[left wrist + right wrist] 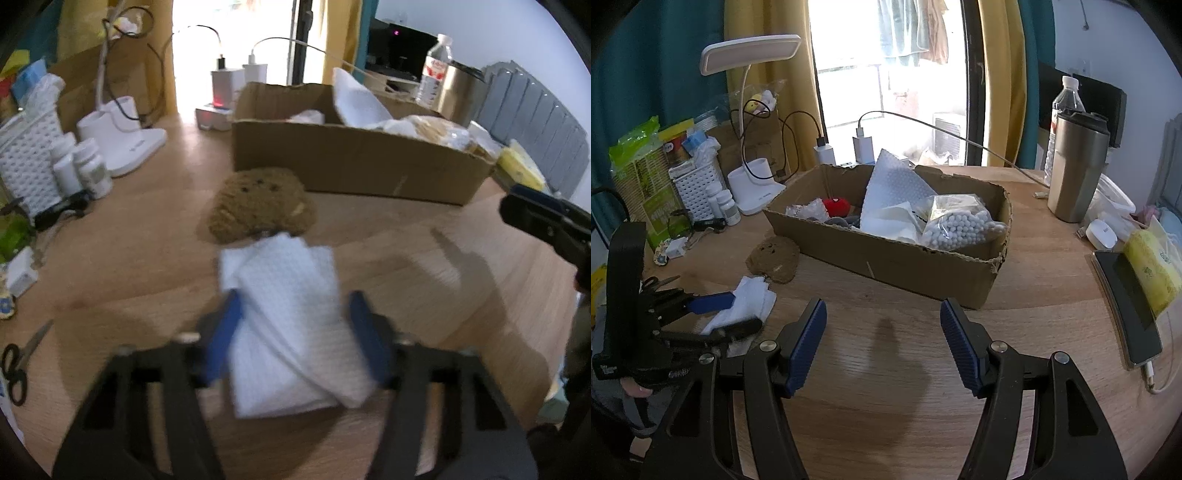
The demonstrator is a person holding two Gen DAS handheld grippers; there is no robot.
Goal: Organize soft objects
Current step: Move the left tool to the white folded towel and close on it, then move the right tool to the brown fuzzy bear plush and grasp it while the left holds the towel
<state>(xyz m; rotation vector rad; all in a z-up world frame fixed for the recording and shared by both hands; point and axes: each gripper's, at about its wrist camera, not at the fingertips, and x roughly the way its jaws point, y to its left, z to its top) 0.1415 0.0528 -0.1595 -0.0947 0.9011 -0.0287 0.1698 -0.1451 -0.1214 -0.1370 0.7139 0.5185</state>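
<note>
A folded white cloth (pixel 288 325) lies on the wooden table between the blue pads of my left gripper (pixel 293 321), whose jaws stand wide around it without squeezing it. A brown knitted soft toy (pixel 260 205) lies just beyond the cloth. The cardboard box (pixel 354 162) behind it holds white cloths and a bag of white balls (pixel 960 221). In the right wrist view my right gripper (pixel 883 325) is open and empty above bare table in front of the box (pixel 905 266). The left gripper (pixel 713 314), cloth (pixel 750 302) and toy (pixel 774 258) show at its left.
A white lamp base (pixel 122 144), pill bottles (pixel 90 166) and a white basket (pixel 29 162) stand at the left. Scissors (pixel 18 365) lie near the left edge. A steel tumbler (pixel 1075 170), water bottle (pixel 1065 107), phone (pixel 1126 310) and yellow tissue pack (pixel 1152 273) are at the right.
</note>
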